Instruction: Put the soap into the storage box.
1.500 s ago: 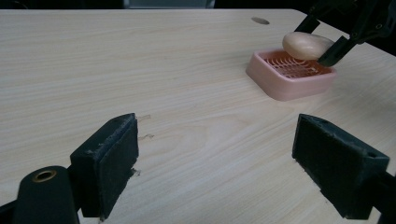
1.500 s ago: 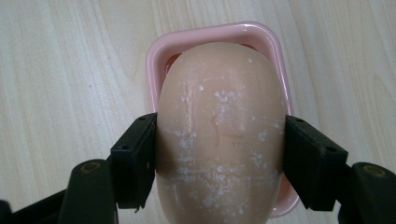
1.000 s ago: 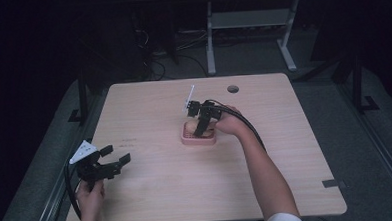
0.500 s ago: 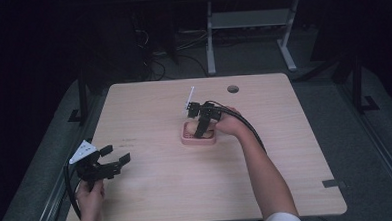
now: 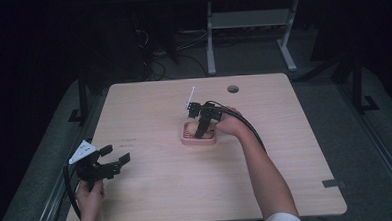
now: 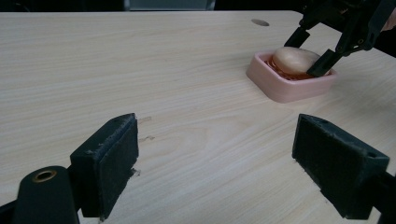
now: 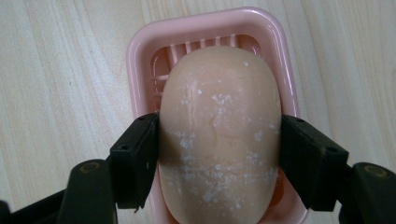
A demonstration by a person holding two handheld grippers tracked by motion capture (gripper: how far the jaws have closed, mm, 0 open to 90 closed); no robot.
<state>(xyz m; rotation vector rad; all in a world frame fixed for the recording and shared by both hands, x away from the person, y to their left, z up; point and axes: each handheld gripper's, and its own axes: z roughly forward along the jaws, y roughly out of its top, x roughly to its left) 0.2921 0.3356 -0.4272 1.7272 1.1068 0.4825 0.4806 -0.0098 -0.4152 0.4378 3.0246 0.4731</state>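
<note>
A pale tan bar of soap (image 7: pixel 219 130) lies in a pink ribbed soap dish (image 7: pixel 140 56) near the table's middle. My right gripper (image 7: pixel 219 158) points down into the dish, its two black pads pressed against the bar's sides. In the high view the same gripper (image 5: pixel 201 130) stands over the dish (image 5: pixel 198 139), with the soap (image 5: pixel 189 127) peeking out at its left. My left gripper (image 5: pixel 113 161) hovers open near the table's left front, nothing between its jaws. The left gripper view (image 6: pixel 215 163) looks across at the dish (image 6: pixel 280 88) and soap (image 6: pixel 294 58).
The light wooden table (image 5: pixel 152 192) has a round cable hole (image 5: pixel 232 89) at the back. A black cable (image 5: pixel 250 130) trails along the right forearm. A dark strip (image 5: pixel 333 183) sits near the front right edge. A white desk frame (image 5: pixel 250 23) stands beyond on the floor.
My right gripper has sunk slightly lower over the dish around the soap. The left gripper has stayed where it was, still open.
</note>
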